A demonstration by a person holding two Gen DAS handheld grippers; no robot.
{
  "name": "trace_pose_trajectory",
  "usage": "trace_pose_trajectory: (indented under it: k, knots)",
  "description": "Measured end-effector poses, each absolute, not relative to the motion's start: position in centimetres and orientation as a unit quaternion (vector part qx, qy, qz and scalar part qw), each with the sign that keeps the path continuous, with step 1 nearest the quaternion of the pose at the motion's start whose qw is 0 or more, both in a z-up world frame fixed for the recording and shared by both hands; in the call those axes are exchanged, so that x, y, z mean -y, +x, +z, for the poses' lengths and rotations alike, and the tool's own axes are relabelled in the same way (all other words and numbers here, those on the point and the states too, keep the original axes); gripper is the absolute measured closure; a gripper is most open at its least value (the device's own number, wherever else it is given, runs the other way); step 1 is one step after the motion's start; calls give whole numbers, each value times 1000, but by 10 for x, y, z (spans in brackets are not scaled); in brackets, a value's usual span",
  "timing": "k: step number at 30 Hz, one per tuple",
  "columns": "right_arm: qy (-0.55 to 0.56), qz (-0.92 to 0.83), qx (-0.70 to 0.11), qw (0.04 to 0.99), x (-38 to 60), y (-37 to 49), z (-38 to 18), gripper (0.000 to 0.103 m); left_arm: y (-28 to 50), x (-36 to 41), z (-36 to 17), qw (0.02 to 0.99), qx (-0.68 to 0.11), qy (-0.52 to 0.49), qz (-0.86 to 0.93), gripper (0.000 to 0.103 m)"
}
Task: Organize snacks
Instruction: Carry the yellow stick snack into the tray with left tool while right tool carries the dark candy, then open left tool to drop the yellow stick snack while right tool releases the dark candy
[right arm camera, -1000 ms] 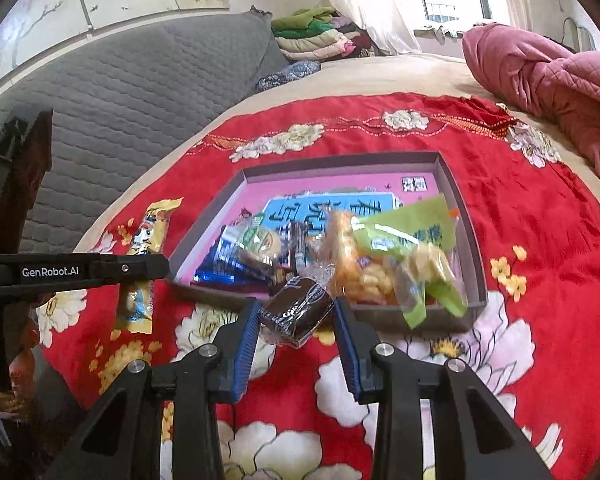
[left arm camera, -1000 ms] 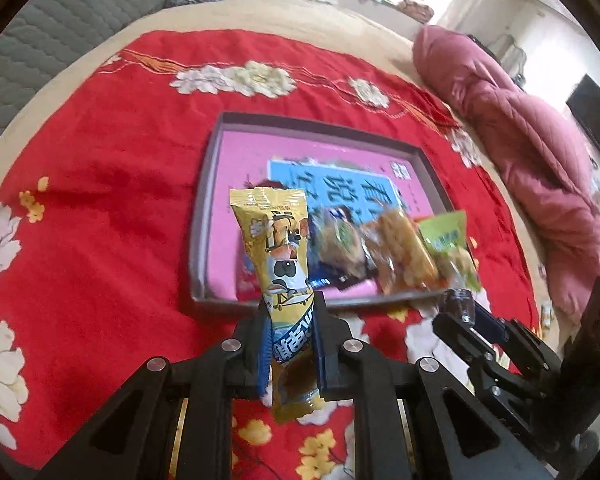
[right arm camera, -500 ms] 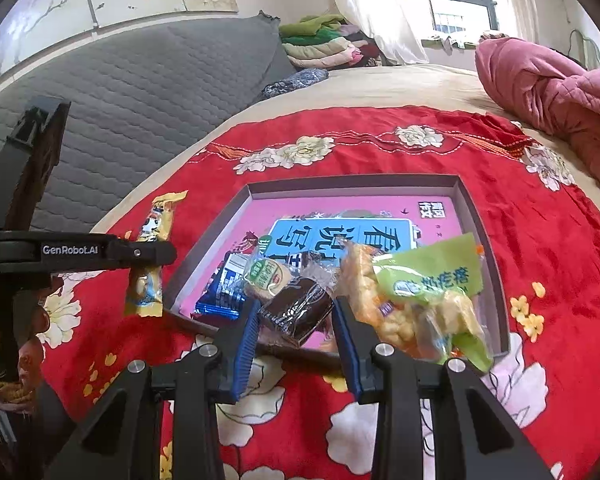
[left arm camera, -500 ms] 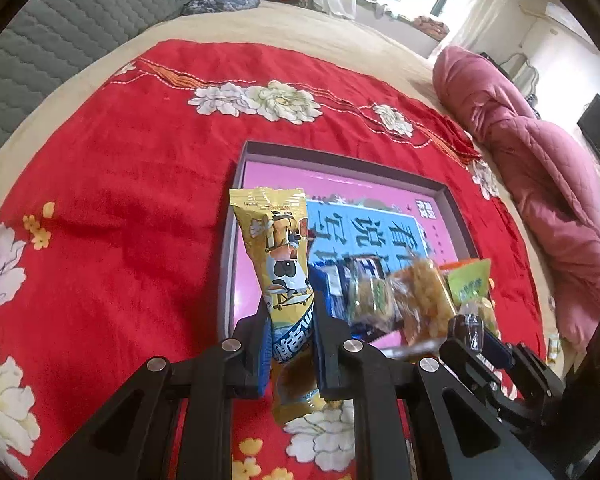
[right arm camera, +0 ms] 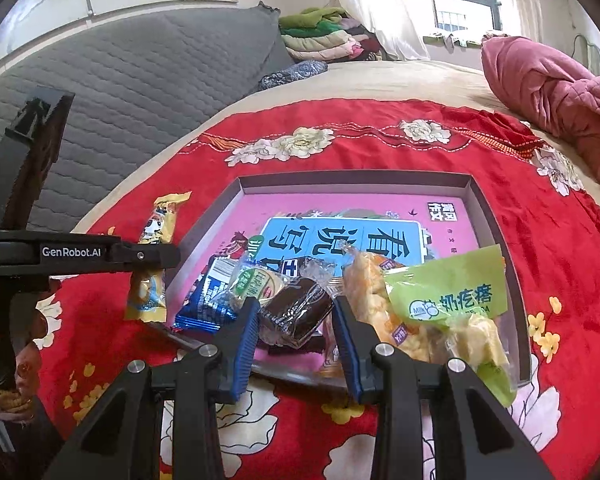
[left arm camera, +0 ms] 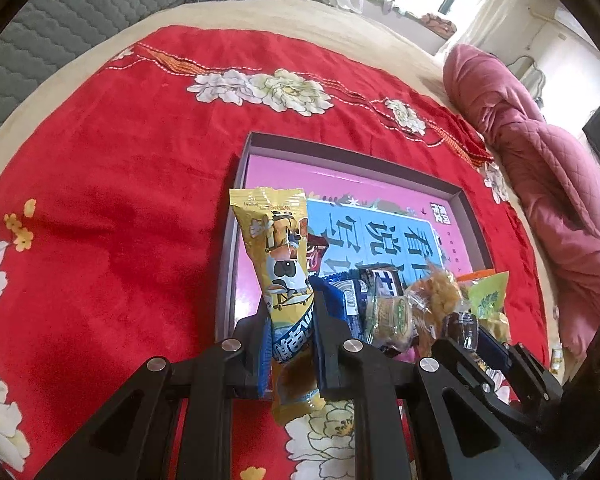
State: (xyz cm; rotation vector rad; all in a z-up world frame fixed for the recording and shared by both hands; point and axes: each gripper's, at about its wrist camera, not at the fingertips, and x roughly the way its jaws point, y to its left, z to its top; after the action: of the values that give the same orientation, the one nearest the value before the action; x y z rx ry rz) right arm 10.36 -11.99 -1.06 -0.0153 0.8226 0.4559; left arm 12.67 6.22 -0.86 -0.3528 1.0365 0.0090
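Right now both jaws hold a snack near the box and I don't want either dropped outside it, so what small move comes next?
Probably carry both a little further over the box before letting go. The yellow packet in the left gripper looks, from the right wrist, still outside the box's left wall. The brown snack in the right gripper sits just over the near rim.

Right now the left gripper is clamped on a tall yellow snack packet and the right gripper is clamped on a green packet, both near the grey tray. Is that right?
Not quite. The right gripper holds a dark brown wrapped snack, as the right wrist view shows; the green packet lies in the tray. The left gripper does clamp the yellow packet.
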Motion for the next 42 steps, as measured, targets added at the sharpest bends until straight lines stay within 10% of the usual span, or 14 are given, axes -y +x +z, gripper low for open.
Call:
trace_pose_trajectory:
  k: [25,42]
  knots:
    - [-23,205,-397,895,115,105,-15,65,133,-61,-17,851,-496,-173,0,85]
    - [-9,206,-398,894,118,101,-12,57,131,-58,-12,854,-492,-170,-6,52]
